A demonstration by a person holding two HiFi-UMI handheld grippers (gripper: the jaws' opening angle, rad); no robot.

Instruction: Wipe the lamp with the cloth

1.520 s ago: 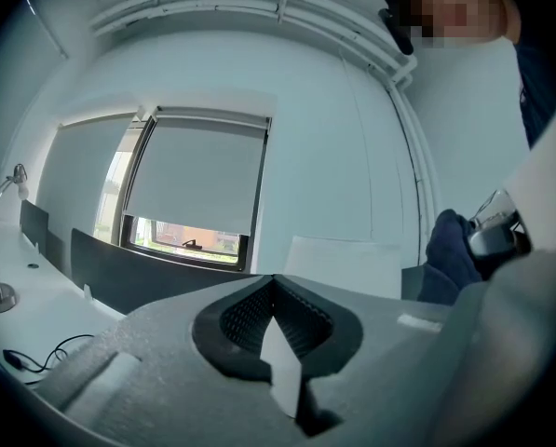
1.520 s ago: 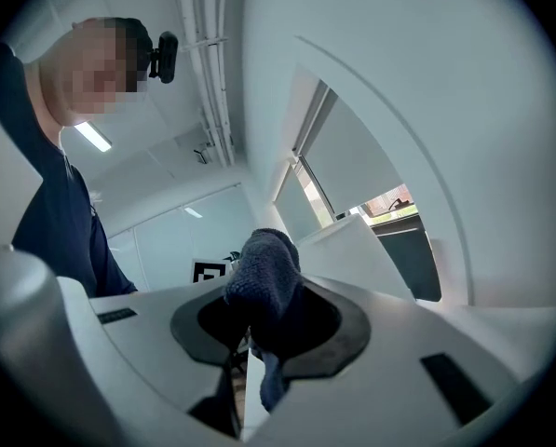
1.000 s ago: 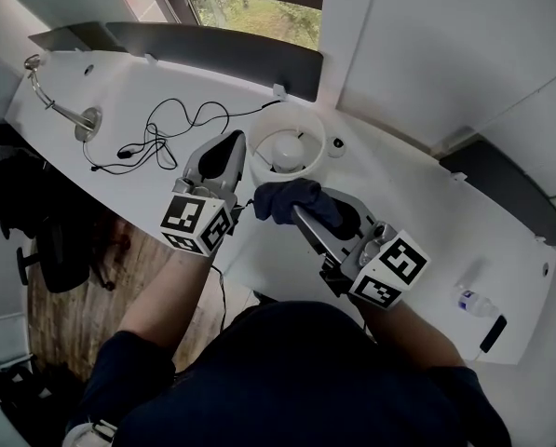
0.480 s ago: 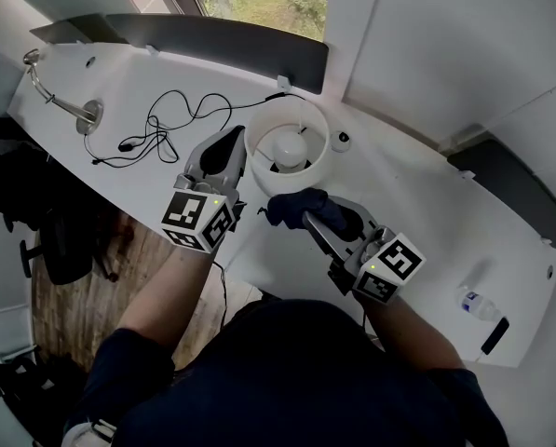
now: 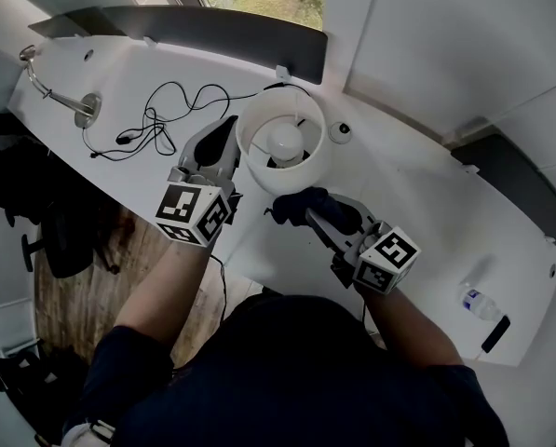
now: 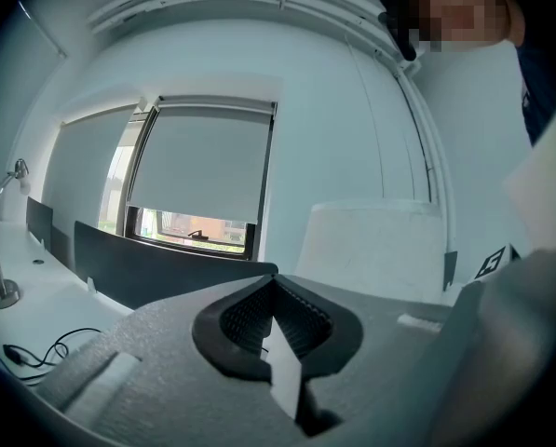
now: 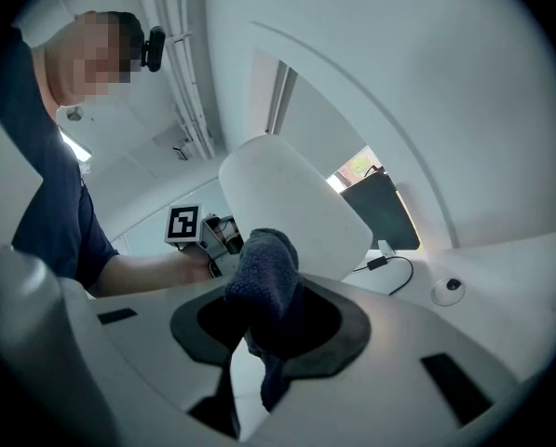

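While the person holds a gripper in each hand, the lamp (image 5: 283, 143) stands on the white table (image 5: 417, 203), close to its far edge and about halfway along it. It has a big round white shade (image 7: 296, 203). The shade is plain and smooth, and it is open at the top. From above you can look down into it and see the round white bulb (image 5: 285, 138) in the middle.

The right gripper (image 5: 307, 214) is pinching the cloth (image 7: 264, 259) tight between its jaws. The cloth is dark blue, soft and all bunched up, and a lump of it sticks out past the jaws. It sits just beside the near side of the shade, low down. I cannot tell if it touches the shade.

The left gripper (image 5: 217, 149) is at the left side of the lamp, very close to the shade. Its jaws are pressed together at the tips, and nothing shows between them.

A thin black cord (image 5: 161, 119) lies in loops on the table to the left of the lamp.
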